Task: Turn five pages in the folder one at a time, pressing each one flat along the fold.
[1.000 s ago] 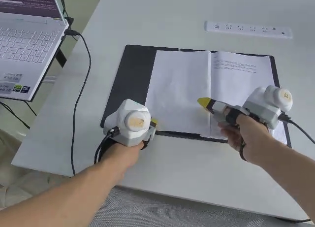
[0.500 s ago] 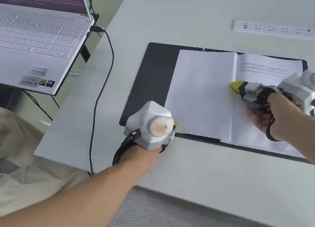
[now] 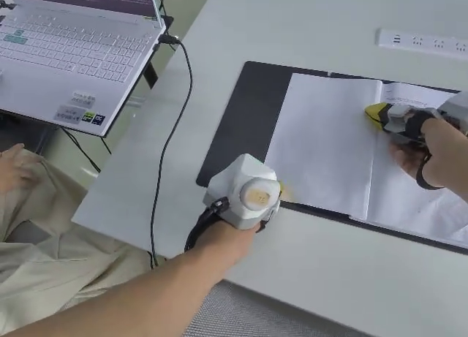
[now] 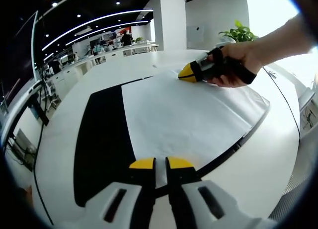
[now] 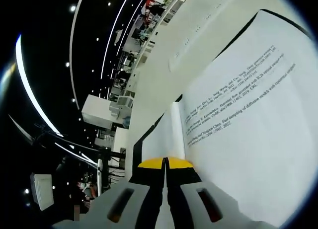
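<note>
A black folder (image 3: 238, 129) lies open on the white table, with a blank white left page (image 3: 322, 147) and a right page (image 3: 417, 198) that carries a few printed lines at its top. My right gripper (image 3: 374, 114) is shut, its yellow tips resting on the fold near the folder's far end; the fold (image 5: 174, 122) and printed lines run ahead of its tips (image 5: 165, 162). My left gripper (image 3: 279, 194) is shut at the near left corner of the blank page (image 4: 189, 114), tips (image 4: 161, 163) at the page's edge. The right gripper (image 4: 190, 72) also shows there, held by a hand.
An open laptop (image 3: 80, 52) stands at the far left, with a black cable (image 3: 172, 132) running off the table edge. A white power strip (image 3: 424, 41) lies beyond the folder. Bare table (image 3: 351, 278) spreads in front of the folder.
The head camera has panned left. My right gripper has slid along the fold toward the folder's far end. The left gripper has stayed at the page's near left corner.
</note>
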